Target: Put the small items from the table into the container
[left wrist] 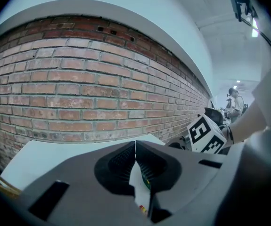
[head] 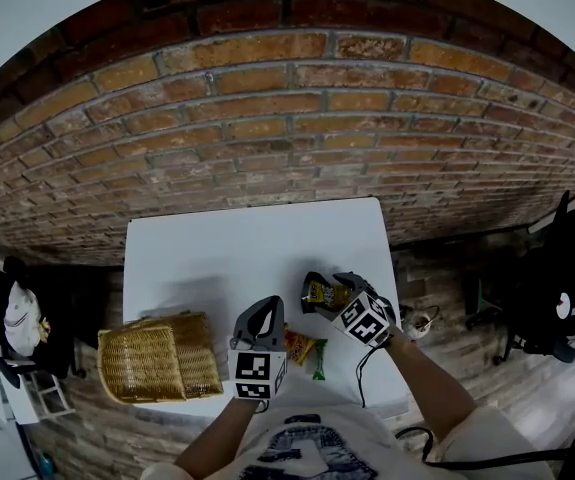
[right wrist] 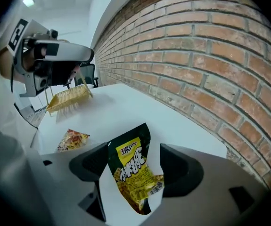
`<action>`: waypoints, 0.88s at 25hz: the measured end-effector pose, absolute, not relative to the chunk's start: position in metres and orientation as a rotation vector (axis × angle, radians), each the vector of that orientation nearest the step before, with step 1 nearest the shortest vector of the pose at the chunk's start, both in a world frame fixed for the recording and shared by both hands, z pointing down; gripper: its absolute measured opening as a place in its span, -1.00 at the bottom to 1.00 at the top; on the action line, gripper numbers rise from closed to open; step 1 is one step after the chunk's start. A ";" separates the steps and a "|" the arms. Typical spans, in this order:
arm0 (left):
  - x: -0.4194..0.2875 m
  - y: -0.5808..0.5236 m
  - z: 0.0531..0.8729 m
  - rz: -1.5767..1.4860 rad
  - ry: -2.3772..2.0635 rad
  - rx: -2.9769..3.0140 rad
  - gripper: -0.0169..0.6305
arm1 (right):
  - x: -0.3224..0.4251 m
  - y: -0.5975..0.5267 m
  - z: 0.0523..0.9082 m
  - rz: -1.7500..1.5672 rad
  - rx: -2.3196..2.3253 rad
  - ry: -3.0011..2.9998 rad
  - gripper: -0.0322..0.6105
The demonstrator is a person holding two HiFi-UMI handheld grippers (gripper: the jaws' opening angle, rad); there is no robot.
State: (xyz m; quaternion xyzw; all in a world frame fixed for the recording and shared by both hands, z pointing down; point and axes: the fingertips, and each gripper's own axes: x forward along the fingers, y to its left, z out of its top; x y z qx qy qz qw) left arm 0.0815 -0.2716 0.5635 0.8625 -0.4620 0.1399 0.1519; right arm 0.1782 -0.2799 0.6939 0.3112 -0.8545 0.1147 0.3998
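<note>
Your left gripper (left wrist: 136,163) has its jaws pressed together on a thin wrapper (left wrist: 140,192), seen edge-on, white with a green strip; what kind of packet it is cannot be told. In the head view that gripper sits over the counter's (head: 257,248) near edge, just right of the wicker basket (head: 152,363). The basket rests at the front left corner of the counter, overhanging the edge a little. Your right gripper (right wrist: 134,157) has its jaws standing apart, one to each side of a yellow-and-black snack packet (right wrist: 133,171). The packet fills the gap between them, its edges reaching both pads, uncrumpled, printed face up. This packet lies toward the front right of the counter, well apart from the basket. An orange snack packet (head: 300,346) lies flat on the counter between the two grippers. A small green packet (head: 319,360) lies just beside it, nearer the front edge. A brick wall (head: 287,118) runs behind the counter.
</note>
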 end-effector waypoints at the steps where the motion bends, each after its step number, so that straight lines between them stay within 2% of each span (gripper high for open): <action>1: 0.081 -0.272 0.564 0.405 -1.327 2.473 -0.79 | 0.178 -0.281 0.698 0.292 0.768 -2.154 0.19; 18: 0.071 -0.274 0.569 0.432 -1.338 2.443 -0.79 | 0.181 -0.286 0.734 0.257 0.590 -2.041 0.19; 22: 0.070 -0.274 0.570 0.437 -1.340 2.438 -0.79 | 0.181 -0.285 0.736 0.235 0.574 -2.024 0.09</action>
